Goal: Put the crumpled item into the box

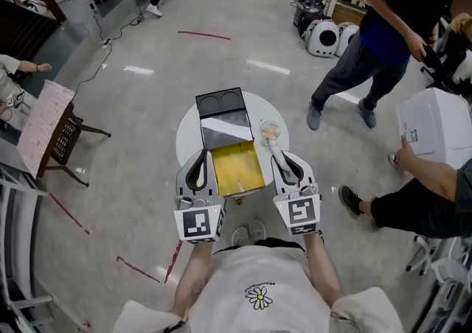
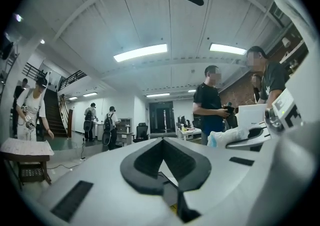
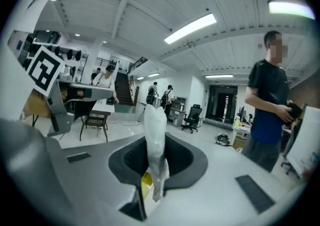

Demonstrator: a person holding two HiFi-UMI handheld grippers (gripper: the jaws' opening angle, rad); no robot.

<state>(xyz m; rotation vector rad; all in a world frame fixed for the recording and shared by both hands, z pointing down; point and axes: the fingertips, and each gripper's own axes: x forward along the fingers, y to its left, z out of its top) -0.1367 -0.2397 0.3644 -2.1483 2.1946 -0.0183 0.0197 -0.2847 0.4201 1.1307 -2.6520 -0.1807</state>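
An open box (image 1: 237, 166) with a yellow inside and a raised black lid (image 1: 220, 102) stands on a small round white table (image 1: 188, 132). My right gripper (image 1: 279, 155) sits at the box's right side, shut on a white crumpled item (image 1: 274, 147). In the right gripper view the item (image 3: 155, 130) stands up between the black pads (image 3: 182, 162), pinched at its lower end. My left gripper (image 1: 198, 169) rests at the box's left side. Its jaws are together with nothing between them in the left gripper view (image 2: 163, 141).
A small clear cup (image 1: 271, 130) stands on the table just beyond the crumpled item. Two people stand at the right (image 1: 383, 37), one holding a white carton (image 1: 435, 129). A wooden chair (image 1: 66, 144) is at the left.
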